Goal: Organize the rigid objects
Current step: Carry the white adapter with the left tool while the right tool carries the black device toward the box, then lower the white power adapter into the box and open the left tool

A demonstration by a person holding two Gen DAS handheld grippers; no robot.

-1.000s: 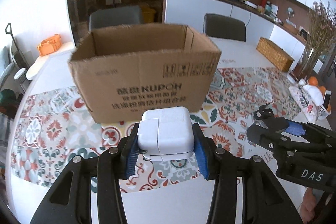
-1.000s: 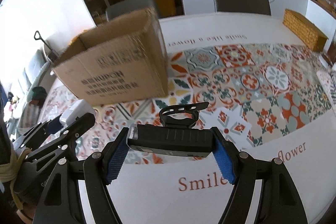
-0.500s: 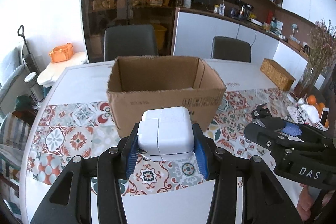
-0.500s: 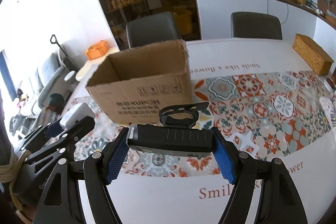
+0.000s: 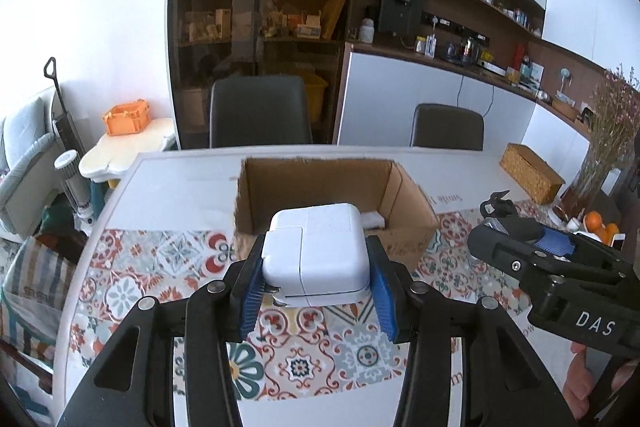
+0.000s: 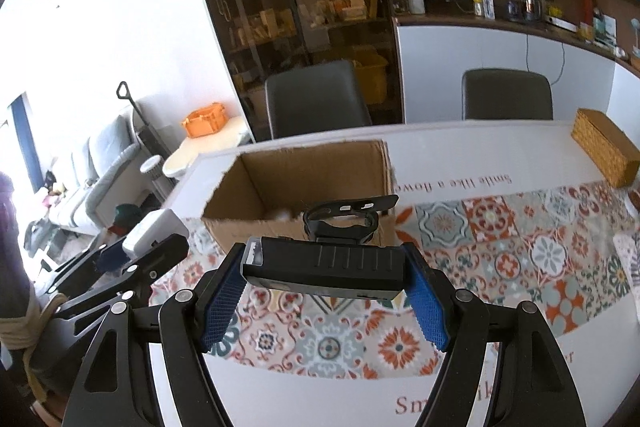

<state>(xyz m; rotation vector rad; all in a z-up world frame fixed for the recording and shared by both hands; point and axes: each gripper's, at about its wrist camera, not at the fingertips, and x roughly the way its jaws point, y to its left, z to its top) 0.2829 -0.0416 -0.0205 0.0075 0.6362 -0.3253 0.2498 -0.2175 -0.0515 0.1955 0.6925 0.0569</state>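
While each hand-held gripper (image 5: 316, 281) (image 6: 324, 291) clamps its load, white charger (image 5: 316, 255) and seemingly bike light (image 6: 324, 267) hover before box (image 5: 332, 187).

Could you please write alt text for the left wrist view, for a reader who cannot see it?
The left tool grips a white power adapter above a patterned tablecloth, facing an open cardboard box on the table. The right tool, at the right edge, holds a dark object.

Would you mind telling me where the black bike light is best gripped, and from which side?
Grip the black bike light across its two short ends, coming in level from the side opposite its mount clamp, as the right gripper does now. The long, flat-ended body seats squarely between the pads, and the protruding clamp faces away.
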